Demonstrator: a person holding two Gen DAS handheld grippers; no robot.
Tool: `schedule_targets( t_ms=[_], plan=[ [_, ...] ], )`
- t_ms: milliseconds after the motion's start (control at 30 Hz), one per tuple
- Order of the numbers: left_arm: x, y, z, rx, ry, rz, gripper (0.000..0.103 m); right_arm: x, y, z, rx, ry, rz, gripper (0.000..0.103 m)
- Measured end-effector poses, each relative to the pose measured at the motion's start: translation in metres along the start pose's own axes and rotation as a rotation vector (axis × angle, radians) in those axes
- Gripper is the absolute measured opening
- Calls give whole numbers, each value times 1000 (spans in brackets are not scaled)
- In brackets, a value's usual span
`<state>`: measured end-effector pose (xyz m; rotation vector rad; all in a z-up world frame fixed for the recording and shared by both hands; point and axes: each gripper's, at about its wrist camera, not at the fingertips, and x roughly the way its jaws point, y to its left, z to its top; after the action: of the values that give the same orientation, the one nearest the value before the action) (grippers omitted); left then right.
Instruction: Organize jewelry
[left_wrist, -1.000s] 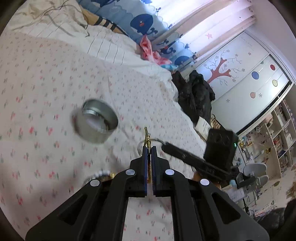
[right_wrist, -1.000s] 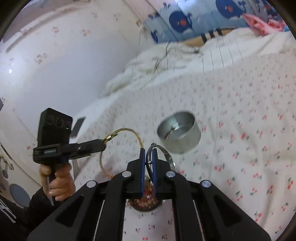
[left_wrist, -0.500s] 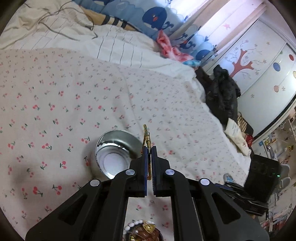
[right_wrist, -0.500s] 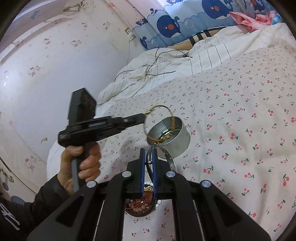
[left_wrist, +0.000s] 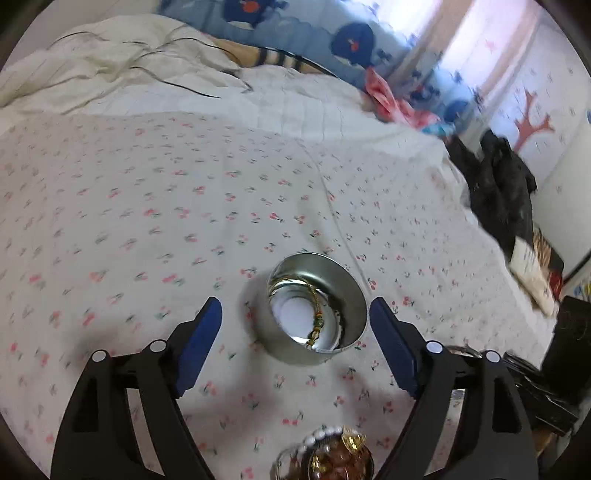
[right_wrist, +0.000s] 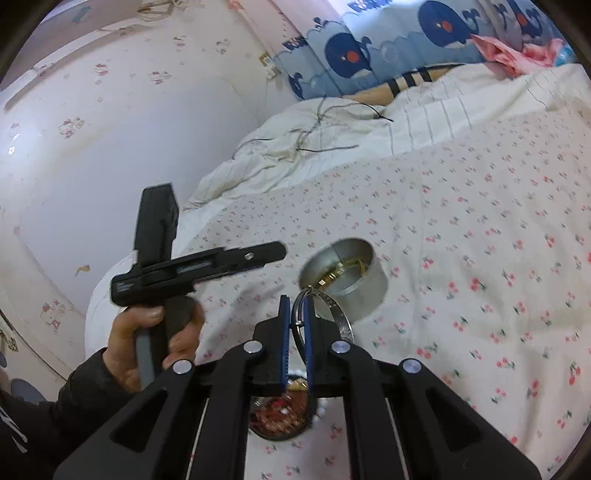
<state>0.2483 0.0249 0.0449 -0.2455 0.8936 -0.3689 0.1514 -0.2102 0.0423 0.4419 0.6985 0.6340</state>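
A round silver tin (left_wrist: 317, 304) stands on the cherry-print bedsheet (left_wrist: 147, 206). A gold bracelet (left_wrist: 317, 317) lies inside it. My left gripper (left_wrist: 295, 347) is open and empty, its jaws spread either side of the tin, just above and in front of it. In the right wrist view the tin (right_wrist: 345, 275) shows the gold bracelet (right_wrist: 341, 269) inside, and the left gripper (right_wrist: 275, 253) hangs left of it. My right gripper (right_wrist: 297, 321) is shut on a silver bangle (right_wrist: 334, 310), held just in front of the tin.
A small dish of mixed jewelry with white pearls (left_wrist: 328, 454) sits on the sheet close below the grippers, also visible in the right wrist view (right_wrist: 280, 413). A rumpled white duvet with cables (left_wrist: 129, 70) lies at the back. Dark clothes (left_wrist: 498, 192) hang off the bed's right side.
My left gripper has opened and let go of the gold bracelet, which now lies in the tin. The right gripper still holds the silver bangle near the tin.
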Motion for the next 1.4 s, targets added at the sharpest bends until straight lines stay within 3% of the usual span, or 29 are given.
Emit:
schedule_targets(
  t_ms=[167,233,433,567,600,633,667,733,867,1133,1400],
  plan=[
    [-22,8,-17,47,-101,240,88,26,10,20,-4,5,25,8],
    [-16,10,-18,63,-83,297,89,45,18,31,-47,11,-9,8],
    [-15,11,-13,91,-83,325,90,101,33,44,-245,60,-220,8],
    [-16,6,-13,98,-100,339,93,145,26,34,-320,195,-305,9],
    [-16,5,-14,108,-102,342,93,156,21,31,-311,243,-299,11],
    [-17,3,-14,115,-102,345,93,161,16,29,-287,269,-281,24],
    [-18,-1,-15,123,-106,347,93,160,11,28,-256,274,-263,39],
    [-20,-4,-16,136,-113,350,93,146,7,28,-212,217,-249,45],
    [-21,-12,-19,167,-123,359,94,101,9,29,-158,124,-215,48],
    [-24,-40,-36,296,-166,436,94,31,11,-17,-34,109,-172,54],
    [-25,-61,-64,387,-165,453,95,30,11,-30,-26,123,-163,58]
  ],
)
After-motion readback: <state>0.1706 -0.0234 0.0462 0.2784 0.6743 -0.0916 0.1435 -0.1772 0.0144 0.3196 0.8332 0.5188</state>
